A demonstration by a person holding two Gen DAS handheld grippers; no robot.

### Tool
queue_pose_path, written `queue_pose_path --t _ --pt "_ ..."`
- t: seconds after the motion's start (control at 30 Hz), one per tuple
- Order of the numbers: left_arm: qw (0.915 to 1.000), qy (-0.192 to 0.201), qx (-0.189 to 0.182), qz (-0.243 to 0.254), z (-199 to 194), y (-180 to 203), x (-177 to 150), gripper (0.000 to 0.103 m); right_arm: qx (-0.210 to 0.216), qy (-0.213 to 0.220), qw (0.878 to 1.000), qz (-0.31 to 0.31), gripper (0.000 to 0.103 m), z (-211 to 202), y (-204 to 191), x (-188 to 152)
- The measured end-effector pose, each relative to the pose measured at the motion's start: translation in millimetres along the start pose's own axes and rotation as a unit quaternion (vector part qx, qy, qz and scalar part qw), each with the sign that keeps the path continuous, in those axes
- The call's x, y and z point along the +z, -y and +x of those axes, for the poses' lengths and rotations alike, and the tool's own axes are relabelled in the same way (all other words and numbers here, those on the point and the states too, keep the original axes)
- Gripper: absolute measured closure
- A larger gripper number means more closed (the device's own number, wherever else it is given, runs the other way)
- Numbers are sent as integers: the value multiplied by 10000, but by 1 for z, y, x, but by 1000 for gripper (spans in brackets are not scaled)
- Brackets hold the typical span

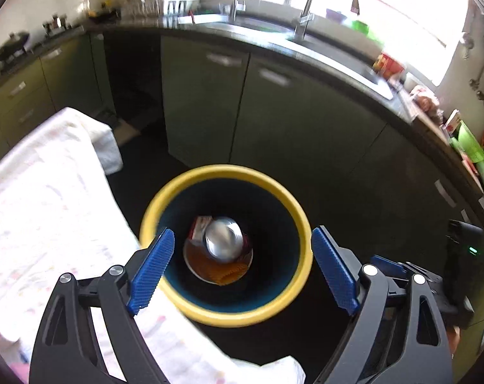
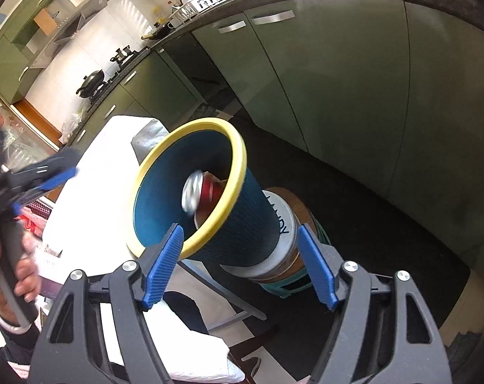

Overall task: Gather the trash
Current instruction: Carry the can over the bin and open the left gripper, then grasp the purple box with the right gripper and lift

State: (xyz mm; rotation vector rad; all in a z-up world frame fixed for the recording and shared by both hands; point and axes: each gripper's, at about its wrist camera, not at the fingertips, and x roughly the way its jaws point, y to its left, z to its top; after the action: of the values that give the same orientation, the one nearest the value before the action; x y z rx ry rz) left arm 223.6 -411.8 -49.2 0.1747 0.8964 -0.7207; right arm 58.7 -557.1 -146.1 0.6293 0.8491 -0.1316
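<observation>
Yellow-rimmed bin point(image 1: 226, 244) beside the cloth-covered table point(image 1: 43, 211): a can point(image 1: 224, 240) lies inside, over a wrapper. I hold the left gripper point(image 1: 242, 265) above the bin mouth, tilted down, jaws wide and empty; the right gripper point(image 2: 240, 267) hangs beside the bin, likewise wide and empty. Releases should stay centred over the rim.

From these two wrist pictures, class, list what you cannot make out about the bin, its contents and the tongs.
- Can: label blurred in both views.
- Items under the can: mostly covered by it in the left wrist view; the bin rim hides them in the right wrist view.
- Lettering on the white tub beneath the bin: hidden by the bin's wall.
- Left tongs: blurred in the right wrist view.
</observation>
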Motion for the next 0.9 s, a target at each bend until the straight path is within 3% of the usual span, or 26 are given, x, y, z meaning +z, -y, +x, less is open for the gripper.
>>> queue_pose_path --t 0.17,0.37,0.53,0.6,0.7,0.77,0.9 --pt "9981 591 120 78 -81 -9 -32 9 54 -32 9998 -181 33 1 -23 -6" --pt "9906 1110 787 -139 -181 -59 -97 5 60 -104 9975 -693 32 4 -69 -14" --pt "9792 1229 1500 -595 -241 -114 -164 5 322 -58 9892 -1428 32 -2 -135 -28" --pt "9725 1244 1808 -775 -257 -134 -189 5 521 -20 9810 -1869 32 -6 -169 -37" --pt "9642 1271 2073 -1054 -276 -162 -219 5 1027 -58 9580 -2677 31 -9 -226 -59" --pt "9617 1304 2111 -1168 -288 -177 -236 5 1432 -148 9335 -3285 30 -8 -265 -79" --pt "9567 1372 2260 -1215 -299 -193 -248 5 1629 -25 9009 -4023 16 1 -313 -108"
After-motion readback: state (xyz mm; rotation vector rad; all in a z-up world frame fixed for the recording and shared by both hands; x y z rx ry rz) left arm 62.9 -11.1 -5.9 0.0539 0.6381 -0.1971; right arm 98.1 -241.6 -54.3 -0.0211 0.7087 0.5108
